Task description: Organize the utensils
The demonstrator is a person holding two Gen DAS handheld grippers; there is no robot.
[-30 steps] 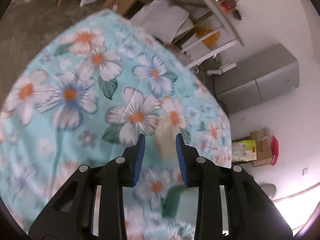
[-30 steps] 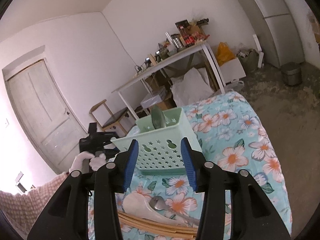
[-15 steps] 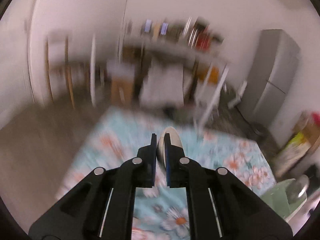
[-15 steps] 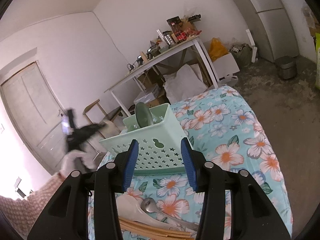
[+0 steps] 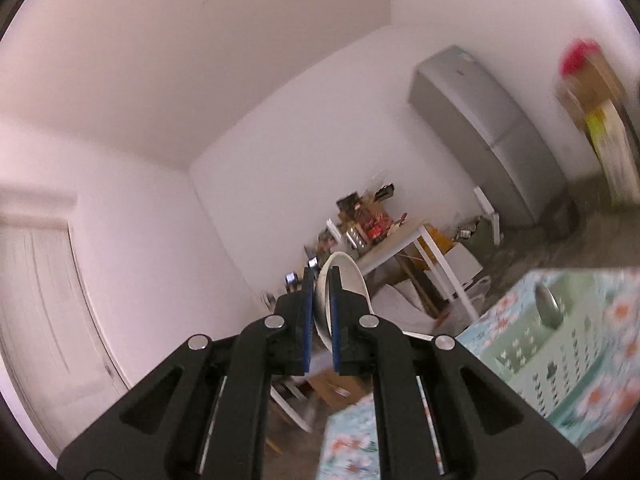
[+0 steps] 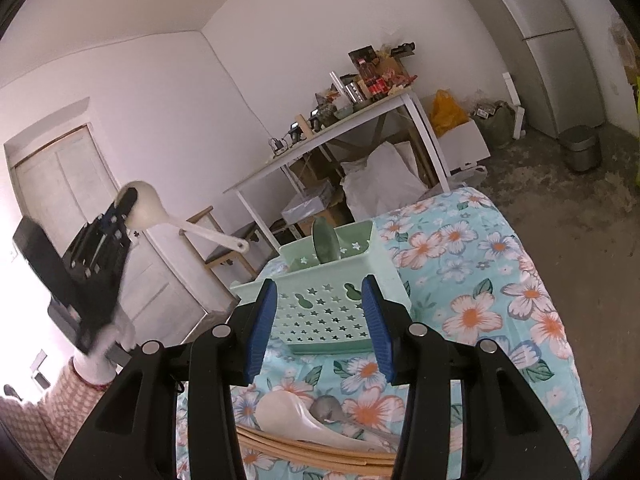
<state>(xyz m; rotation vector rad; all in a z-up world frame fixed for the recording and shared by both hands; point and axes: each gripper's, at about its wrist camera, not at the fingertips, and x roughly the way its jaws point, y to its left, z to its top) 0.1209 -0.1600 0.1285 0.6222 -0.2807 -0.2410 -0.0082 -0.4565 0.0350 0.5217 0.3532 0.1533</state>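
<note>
Left gripper [image 5: 321, 312] clamps white spoon [image 5: 346, 280] bowl; only right view shows its handle. Right gripper [image 6: 320, 328] parted, empty.

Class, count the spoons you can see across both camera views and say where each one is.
4: white spoon in the left hand-held gripper; green spoon in the basket; white spoon and metal spoon on the cloth. More may be hidden.

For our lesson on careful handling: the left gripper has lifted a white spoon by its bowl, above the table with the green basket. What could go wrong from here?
1. The left gripper pinches only the white spoon's rounded bowl, and the long handle sticks out sideways. It might twist or slip free.
2. The green basket already holds a green spoon, so the handle could catch on it or on the rim.
</note>
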